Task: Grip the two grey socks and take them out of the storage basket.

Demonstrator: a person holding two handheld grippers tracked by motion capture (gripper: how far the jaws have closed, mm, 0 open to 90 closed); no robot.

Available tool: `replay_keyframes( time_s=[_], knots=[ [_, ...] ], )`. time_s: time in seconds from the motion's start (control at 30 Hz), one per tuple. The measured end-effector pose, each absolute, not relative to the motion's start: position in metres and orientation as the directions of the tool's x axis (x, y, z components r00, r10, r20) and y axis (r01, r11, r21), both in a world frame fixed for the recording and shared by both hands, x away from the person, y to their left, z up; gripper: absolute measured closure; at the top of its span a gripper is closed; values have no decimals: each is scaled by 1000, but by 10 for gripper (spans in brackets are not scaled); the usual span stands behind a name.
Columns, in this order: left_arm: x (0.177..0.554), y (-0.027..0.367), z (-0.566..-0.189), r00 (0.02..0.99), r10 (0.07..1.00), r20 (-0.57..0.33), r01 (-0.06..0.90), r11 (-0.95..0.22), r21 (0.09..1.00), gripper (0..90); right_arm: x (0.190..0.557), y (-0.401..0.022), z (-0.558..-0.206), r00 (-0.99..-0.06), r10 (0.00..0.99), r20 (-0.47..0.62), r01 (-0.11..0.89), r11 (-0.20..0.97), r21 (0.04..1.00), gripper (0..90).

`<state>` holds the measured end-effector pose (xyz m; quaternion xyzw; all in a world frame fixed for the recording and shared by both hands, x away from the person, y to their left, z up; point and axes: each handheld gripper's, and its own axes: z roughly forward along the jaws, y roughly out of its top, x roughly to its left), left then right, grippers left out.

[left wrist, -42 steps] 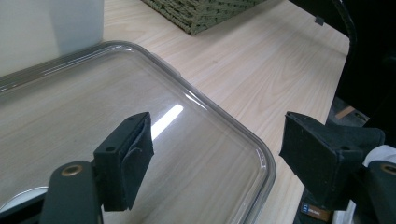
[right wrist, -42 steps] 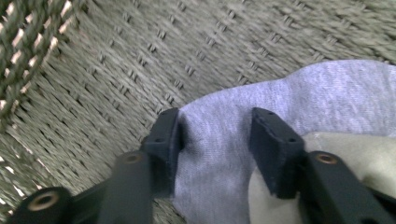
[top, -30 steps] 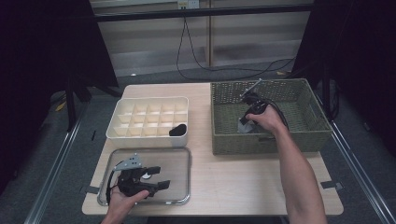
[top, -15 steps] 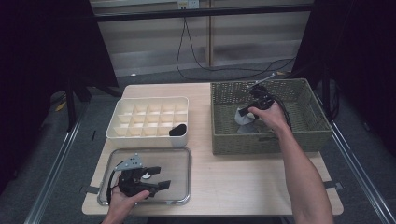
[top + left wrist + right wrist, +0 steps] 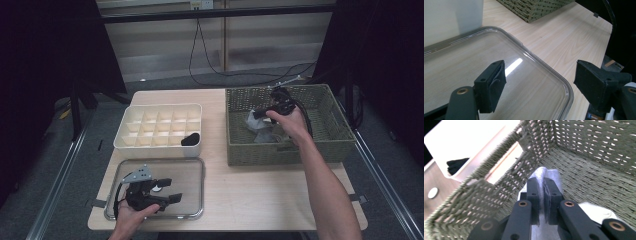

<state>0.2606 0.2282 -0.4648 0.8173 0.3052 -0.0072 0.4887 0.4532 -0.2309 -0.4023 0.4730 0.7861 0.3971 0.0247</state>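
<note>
right tool [image 5: 541, 186] pinched tight on a fold of grey cloth [image 5: 549, 176], inside the woven basket [image 5: 330, 107], cloth hanging just under the tool above the basket floor, more grey cloth [image 5: 267, 135] lying below it. left tool [image 5: 540, 82] jaws wide apart, nothing between them, resting over the clear tray [image 5: 474, 62] on the table [image 5: 250, 185]. white divided box [image 5: 160, 125] beyond the left tool, a black item [image 5: 190, 139] in its near corner cell, beside the basket.
</note>
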Motion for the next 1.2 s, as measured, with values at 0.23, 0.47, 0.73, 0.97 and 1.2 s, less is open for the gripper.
replay_keyframes(
  time_s=[0.23, 0.47, 0.73, 0.97, 1.2],
  knots=[
    [259, 228, -465, 812, 495, -309, 506, -333, 796, 248, 447, -232, -395, -553, 750, 363, 711, 197, 675, 852],
    [256, 226, -465, 817, 491, -302, 499, -340, 797, 249, 439, -231, -386, -569, 729, 381, 688, 168, 706, 854],
    [254, 225, -464, 818, 486, -308, 498, -332, 801, 250, 428, -225, -374, -597, 701, 389, 663, 159, 731, 855],
    [253, 226, -463, 817, 491, -301, 493, -327, 806, 248, 417, -230, -365, -611, 686, 395, 638, 130, 759, 855],
    [252, 227, -464, 801, 515, -305, 507, -313, 803, 299, 403, -234, -357, -624, 677, 390, 618, 122, 777, 855]
  ],
)
